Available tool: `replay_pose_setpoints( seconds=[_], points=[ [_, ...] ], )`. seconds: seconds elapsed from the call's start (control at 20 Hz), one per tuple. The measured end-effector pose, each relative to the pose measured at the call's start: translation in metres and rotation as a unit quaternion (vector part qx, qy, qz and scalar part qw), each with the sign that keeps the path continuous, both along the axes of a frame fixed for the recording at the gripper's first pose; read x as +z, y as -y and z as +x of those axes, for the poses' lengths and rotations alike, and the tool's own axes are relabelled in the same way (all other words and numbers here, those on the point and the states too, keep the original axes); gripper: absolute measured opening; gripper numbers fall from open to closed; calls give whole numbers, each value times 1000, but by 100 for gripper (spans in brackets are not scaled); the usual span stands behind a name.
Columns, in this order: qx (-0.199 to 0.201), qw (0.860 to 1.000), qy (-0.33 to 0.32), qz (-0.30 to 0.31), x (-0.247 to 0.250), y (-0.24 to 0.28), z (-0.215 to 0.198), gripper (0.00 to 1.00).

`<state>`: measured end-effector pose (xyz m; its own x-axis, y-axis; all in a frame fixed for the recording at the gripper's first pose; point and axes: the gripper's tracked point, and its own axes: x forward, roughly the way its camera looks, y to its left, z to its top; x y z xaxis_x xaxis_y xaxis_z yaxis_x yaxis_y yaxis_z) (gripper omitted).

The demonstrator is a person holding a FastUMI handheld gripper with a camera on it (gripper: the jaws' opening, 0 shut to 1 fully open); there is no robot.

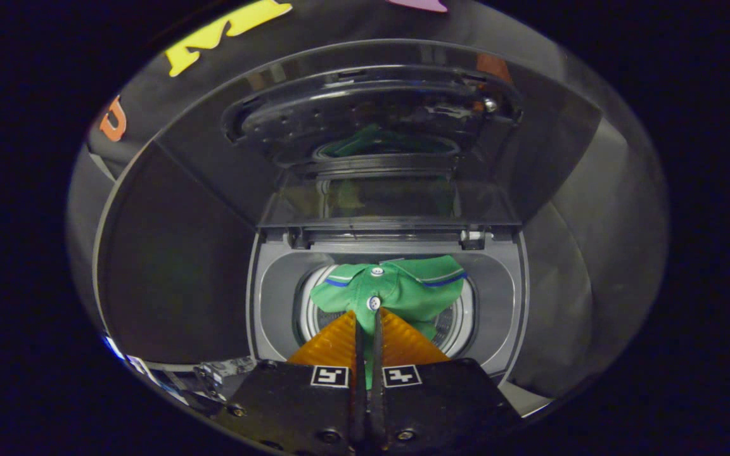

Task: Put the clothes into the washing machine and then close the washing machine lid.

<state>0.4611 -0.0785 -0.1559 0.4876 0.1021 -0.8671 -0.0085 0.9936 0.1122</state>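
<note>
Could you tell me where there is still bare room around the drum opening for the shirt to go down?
The gripper is shut on the green shirt, which covers the drum mouth's middle and far side. Bare slivers of opening show left and right of the shirt. The grey top is bare around the mouth. The lid stands open behind.

Booth wall [149, 82]: black cloth, hung across the upper left and top of the frame, slightly creased. Grey panel [168, 259]: dark, flat, seen at the left. Grey draped surface [618, 209]: folded, seen at the right. Lighting: dim overall; faint glints are caught at the lower left.
</note>
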Motion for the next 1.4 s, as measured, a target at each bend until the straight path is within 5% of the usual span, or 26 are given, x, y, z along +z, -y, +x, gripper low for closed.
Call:
replay_pose_setpoints(
  seconds=[0.3,0.5,0.9,1.4],
  points=[
    [21,1000,21,5,-3,-8,6,14],
    [50,998,39,7,27,-20,4,50],
    [83,990,111,25,129,-45,2,50],
    [101,964,247,-10,245,-52,33,50]
  ],
)
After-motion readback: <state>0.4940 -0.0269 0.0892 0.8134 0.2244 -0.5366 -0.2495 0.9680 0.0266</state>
